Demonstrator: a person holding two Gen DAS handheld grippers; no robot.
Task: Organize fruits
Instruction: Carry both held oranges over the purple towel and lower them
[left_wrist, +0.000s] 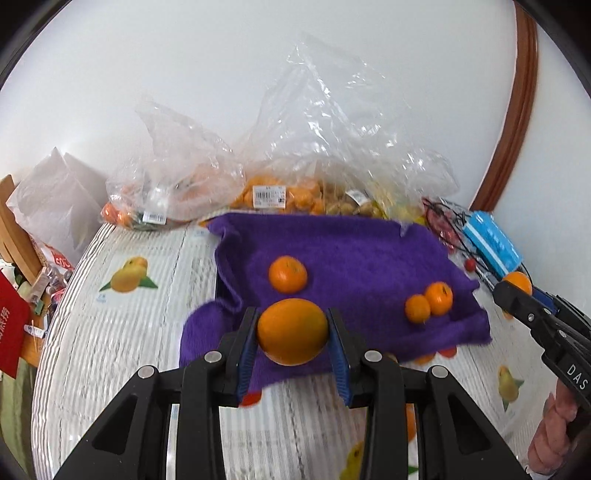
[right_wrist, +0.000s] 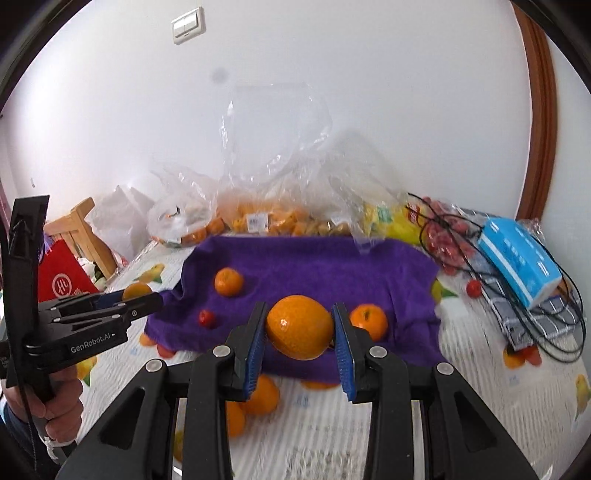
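My left gripper (left_wrist: 291, 332) is shut on a large orange (left_wrist: 292, 331) and holds it above the near edge of a purple towel (left_wrist: 354, 254). My right gripper (right_wrist: 300, 326) is shut on another large orange (right_wrist: 300, 327) over the same towel (right_wrist: 314, 266). On the towel lie small mandarins (left_wrist: 287, 274) (left_wrist: 429, 302) (right_wrist: 229, 281) (right_wrist: 369, 320) and a small red fruit (right_wrist: 206, 317). The right gripper also shows in the left wrist view (left_wrist: 517, 291), the left gripper in the right wrist view (right_wrist: 147, 295).
Clear plastic bags of fruit (left_wrist: 280, 192) (right_wrist: 258, 218) stand behind the towel by the wall. A blue tissue pack (right_wrist: 517, 258) and black cables (right_wrist: 554, 325) lie at the right. Loose oranges (right_wrist: 262, 395) sit on the fruit-print tablecloth (left_wrist: 129, 332). A red bag (right_wrist: 62, 277) is at the left.
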